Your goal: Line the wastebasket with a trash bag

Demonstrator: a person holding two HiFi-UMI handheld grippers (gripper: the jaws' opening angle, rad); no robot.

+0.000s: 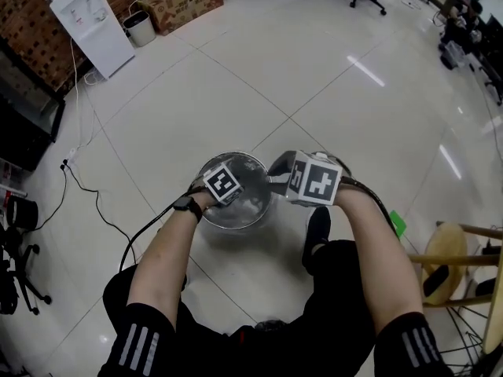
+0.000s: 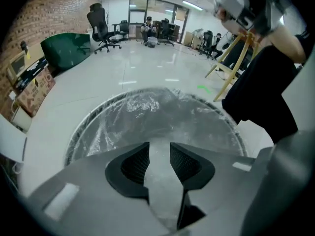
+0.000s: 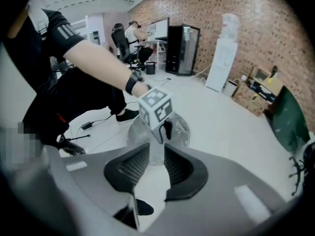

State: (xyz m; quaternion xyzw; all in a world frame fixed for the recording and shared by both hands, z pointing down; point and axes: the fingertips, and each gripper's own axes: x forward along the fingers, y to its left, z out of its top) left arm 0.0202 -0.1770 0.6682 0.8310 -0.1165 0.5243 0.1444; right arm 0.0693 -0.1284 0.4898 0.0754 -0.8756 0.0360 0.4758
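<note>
A round metal wastebasket [image 1: 206, 166] stands on the floor between the person's knees, and a clear trash bag [image 2: 147, 107] lines it, its film crinkled over the rim [image 2: 78, 132]. My left gripper [image 2: 159, 149] hovers just above the basket's opening and points steeply down into it. Its jaws stand apart, and I see nothing pinched between them. My right gripper [image 3: 156, 154] is higher, beside the basket's right edge, with a narrower gap and no clear hold on anything. Past its jaws I see the left gripper's marker cube [image 3: 156, 107] over the basket [image 3: 182, 132].
The person's black shoe [image 1: 318, 226] is right beside the basket. A wooden stool [image 1: 464, 265] stands at the right, and a black cable [image 1: 94, 203] trails on the left. Far back are a white water dispenser [image 1: 90, 22], a small bin [image 1: 141, 28] and a cardboard box [image 1: 185, 2].
</note>
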